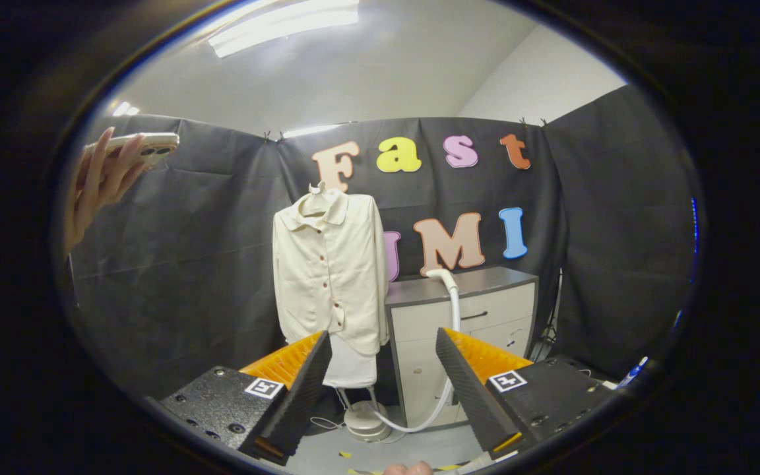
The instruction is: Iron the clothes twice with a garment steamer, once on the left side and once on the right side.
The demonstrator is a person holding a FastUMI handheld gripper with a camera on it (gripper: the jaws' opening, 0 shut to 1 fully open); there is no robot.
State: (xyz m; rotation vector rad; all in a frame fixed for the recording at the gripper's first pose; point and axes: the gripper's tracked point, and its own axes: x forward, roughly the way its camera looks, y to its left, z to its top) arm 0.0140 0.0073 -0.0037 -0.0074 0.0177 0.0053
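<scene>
The cream shirt (pixel 328 270) hangs buttoned on a stand in the middle of the frame, a little left of centre, its hem falling over a white panel above the round base (pixel 367 422) on the floor. Just to its right, the garment steamer's head (pixel 438 274) rests on top of a grey cabinet (pixel 485 310), and its white hose (pixel 452 343) runs down the cabinet front and curves along the floor to that base. The gripper (pixel 383 349) sits at the bottom centre of the frame with its fingers spread wide and nothing between them; the shirt's lower edge and the hose show through the gap, well beyond the tips. Nothing is grasped yet, so the step in hand looks to be fetching the steamer head. To do it well, aim the open fingers at the head's handle where it lies on the cabinet top, come in level and square so both fingers close on it evenly, and lift with slack in the hose so it does not drag the stand or snag the shirt sleeve hanging just beside the cabinet. At the upper left of the frame a hand (pixel 93 188) holds up a phone (pixel 146 146), well apart from the work
</scene>
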